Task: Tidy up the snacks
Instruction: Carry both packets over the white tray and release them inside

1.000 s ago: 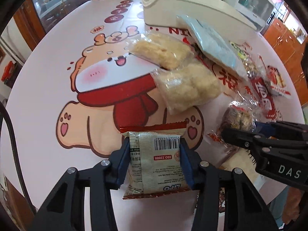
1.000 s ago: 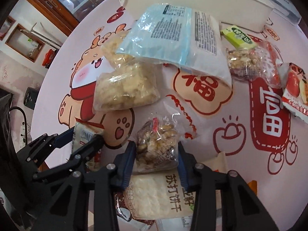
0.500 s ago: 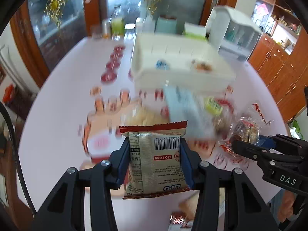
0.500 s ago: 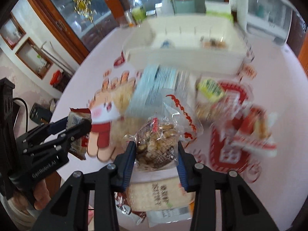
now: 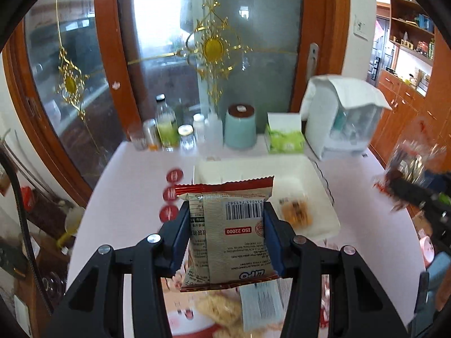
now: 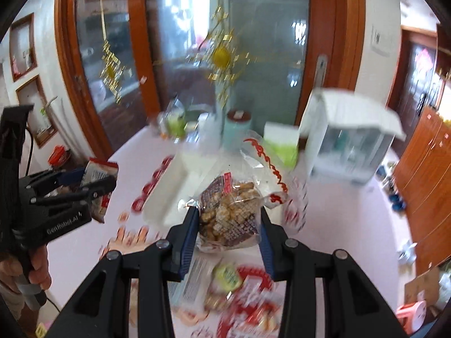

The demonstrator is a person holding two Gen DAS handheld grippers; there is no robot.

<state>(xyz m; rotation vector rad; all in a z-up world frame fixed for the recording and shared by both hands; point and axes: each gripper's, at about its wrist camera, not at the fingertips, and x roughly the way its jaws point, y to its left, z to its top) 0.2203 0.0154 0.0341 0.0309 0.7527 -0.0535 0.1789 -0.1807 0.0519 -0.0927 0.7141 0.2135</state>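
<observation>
Two grippers, each holding a snack, hang above a pink table beside a glass door with wooden frames.

The table [image 5: 135, 169] carries red printed patterns; gold ornaments hang on the glass behind it. Along the far edge stand bottles [image 5: 166, 126], a green canister [image 5: 240, 126], a tissue box [image 5: 284, 133] and a white appliance [image 5: 342, 118]. A white tray [image 5: 324, 211] sits mid-table with a small orange snack [image 5: 296, 212] inside. The left gripper [image 5: 227, 233] is clamped on a beige packet [image 5: 229, 231] with a barcode, which hides part of the tray's near side. The right gripper [image 6: 228, 225] is closed on a clear bag of nuts [image 6: 229, 211], also in front of the tray. More packets [image 6: 228, 276] lie blurred on the table below.
</observation>
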